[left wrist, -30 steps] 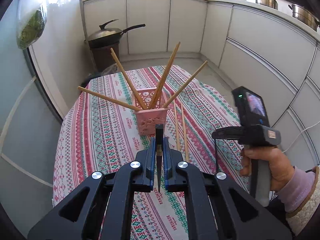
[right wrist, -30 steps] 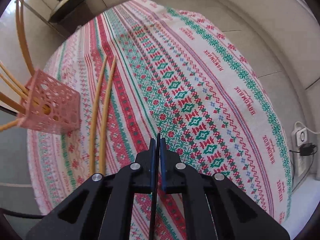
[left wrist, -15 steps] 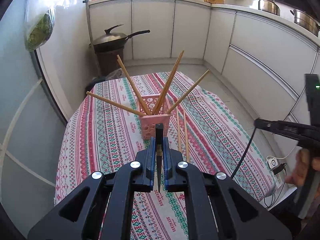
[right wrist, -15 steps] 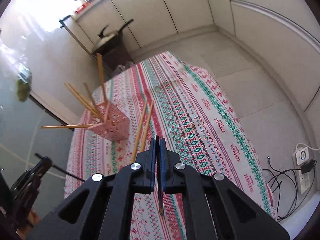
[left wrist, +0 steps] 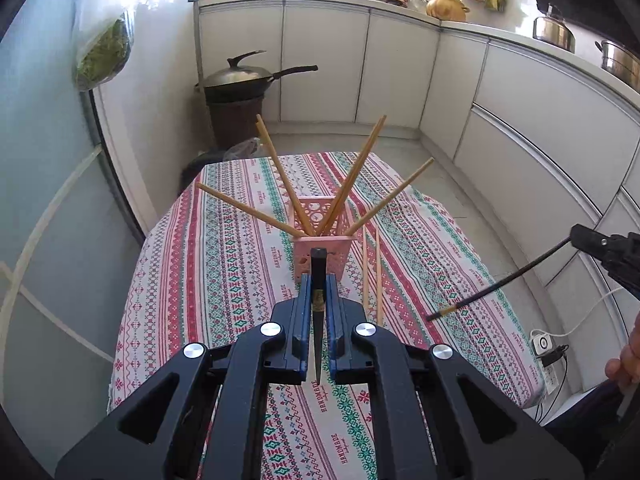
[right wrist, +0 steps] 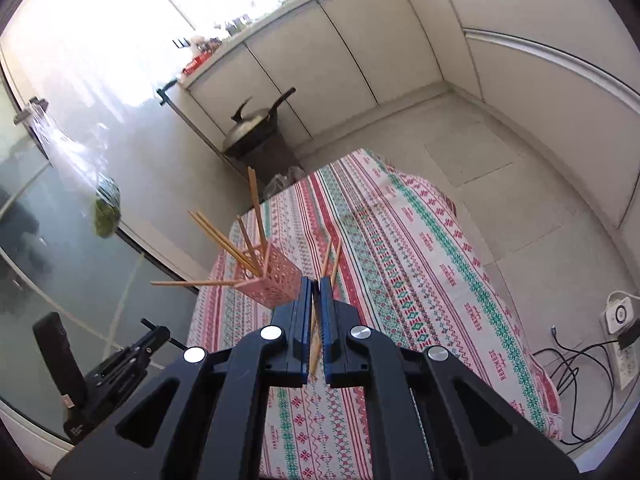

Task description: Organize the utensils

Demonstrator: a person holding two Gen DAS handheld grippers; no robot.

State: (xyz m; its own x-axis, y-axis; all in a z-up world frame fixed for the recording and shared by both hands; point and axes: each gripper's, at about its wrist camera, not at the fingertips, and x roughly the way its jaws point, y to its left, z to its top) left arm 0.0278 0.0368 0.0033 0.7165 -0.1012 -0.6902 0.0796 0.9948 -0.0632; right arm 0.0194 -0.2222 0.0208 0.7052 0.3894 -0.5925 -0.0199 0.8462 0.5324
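A pink lattice basket (left wrist: 322,252) (right wrist: 276,284) stands on the patterned tablecloth (left wrist: 224,264) with several wooden chopsticks fanning out of it. Two more wooden chopsticks (left wrist: 370,276) (right wrist: 332,256) lie flat just right of it. My left gripper (left wrist: 319,280) is shut on a dark chopstick (left wrist: 319,264), held above the cloth in front of the basket. My right gripper (right wrist: 316,282) is shut on a second dark chopstick (left wrist: 496,284) with a tan end (right wrist: 315,352); it hangs over the table's right edge, apart from the basket.
A lidded wok (left wrist: 244,80) sits on a dark stand beyond the table's far end. A bag of greens (left wrist: 104,56) hangs on the glass door at left. White cabinets line the back and right. A power strip with cables (right wrist: 620,320) lies on the floor at right.
My right gripper has risen from close over the cloth, carrying its dark chopstick, and now looks across the whole table. The left gripper has stayed almost where it was.
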